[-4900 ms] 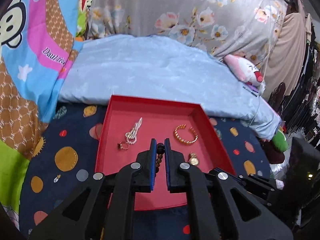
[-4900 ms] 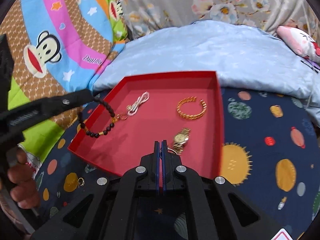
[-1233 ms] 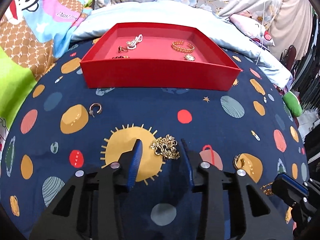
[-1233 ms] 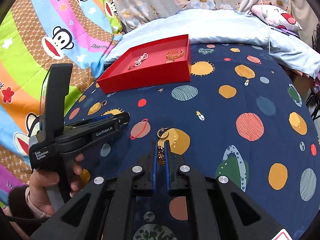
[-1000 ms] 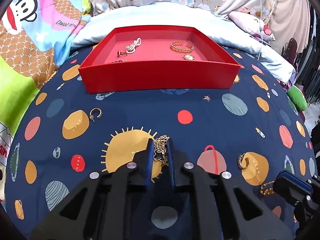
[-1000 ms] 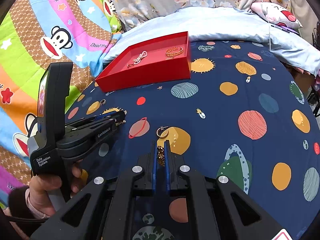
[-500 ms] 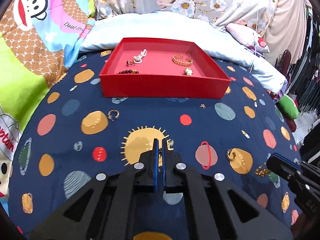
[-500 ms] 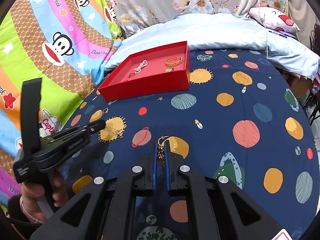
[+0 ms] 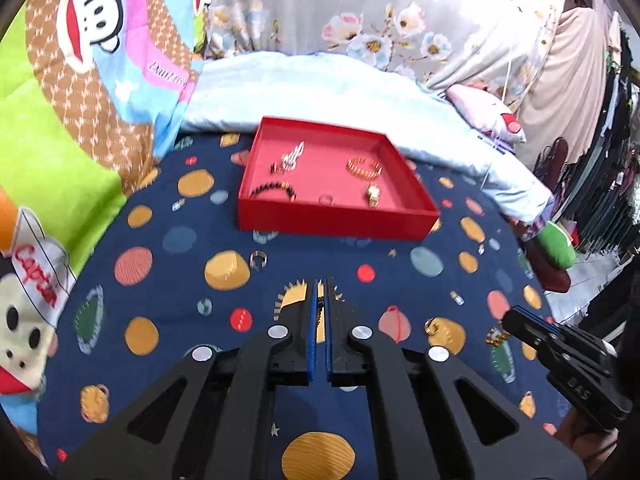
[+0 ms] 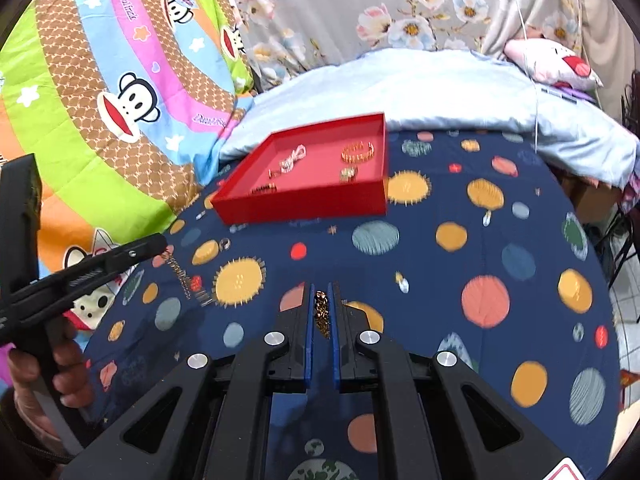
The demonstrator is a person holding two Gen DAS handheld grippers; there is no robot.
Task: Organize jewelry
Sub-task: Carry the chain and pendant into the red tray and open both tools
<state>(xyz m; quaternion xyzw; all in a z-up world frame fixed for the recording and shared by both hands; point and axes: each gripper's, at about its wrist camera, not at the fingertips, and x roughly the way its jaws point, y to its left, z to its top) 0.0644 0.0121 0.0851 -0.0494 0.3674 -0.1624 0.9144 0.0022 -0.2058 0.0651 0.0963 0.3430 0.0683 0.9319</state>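
Two grippers, left fingers (image 9: 311, 312) pinching a dangling gold necklace (image 10: 186, 276), right fingers (image 10: 307, 320) pinching a gold chain (image 10: 321, 314), red tray (image 9: 336, 218) beyond the fingertips.

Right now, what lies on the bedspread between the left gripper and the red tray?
In the left wrist view, one small hoop earring lies between the left gripper and red tray.

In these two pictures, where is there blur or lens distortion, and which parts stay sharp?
Left wrist view: the left tool is sharp; the red tray and the bedspread are slightly smeared; the edges bend as a fisheye does. Right wrist view: the right tool is sharp; the chain hanging from the other tool is streaked; the dots at the right edge look soft.
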